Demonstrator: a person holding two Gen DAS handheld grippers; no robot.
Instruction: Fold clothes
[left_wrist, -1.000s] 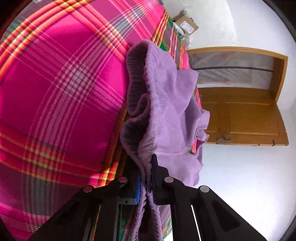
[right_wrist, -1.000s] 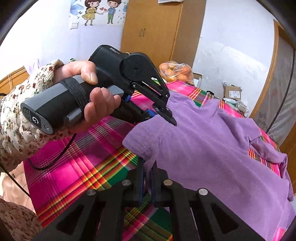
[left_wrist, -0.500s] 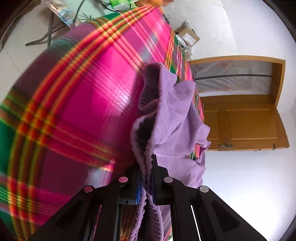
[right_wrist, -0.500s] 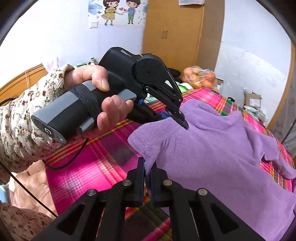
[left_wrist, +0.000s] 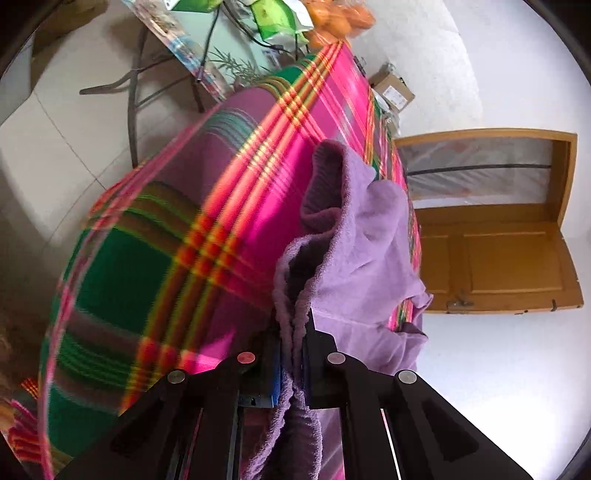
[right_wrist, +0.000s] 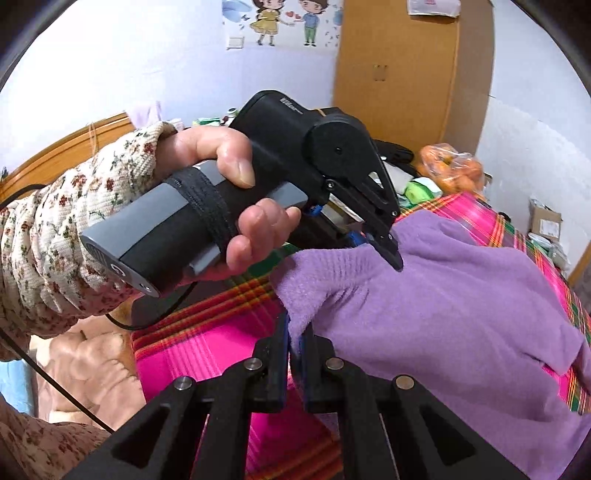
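A purple fleece garment (right_wrist: 443, 306) lies spread over the pink plaid bedcover (right_wrist: 207, 347), with one edge raised. My right gripper (right_wrist: 294, 332) is shut on a corner of that edge. The left gripper (right_wrist: 391, 254), held in a hand with a floral sleeve, pinches the same edge a little farther along. In the left wrist view the garment (left_wrist: 362, 236) hangs bunched and folded from my left gripper (left_wrist: 295, 332), which is shut on its hem, above the plaid bedcover (left_wrist: 177, 266).
A wooden door (left_wrist: 495, 258) stands at the right of the left wrist view. A small table with packets and a bag of oranges (right_wrist: 450, 173) sits past the bed end. A cardboard box (left_wrist: 393, 92) is on the floor. A wardrobe (right_wrist: 406, 74) stands behind.
Both grippers have lifted the garment's edge higher and pulled back. The left wrist view now takes in the bed's end, the floor and the side table.
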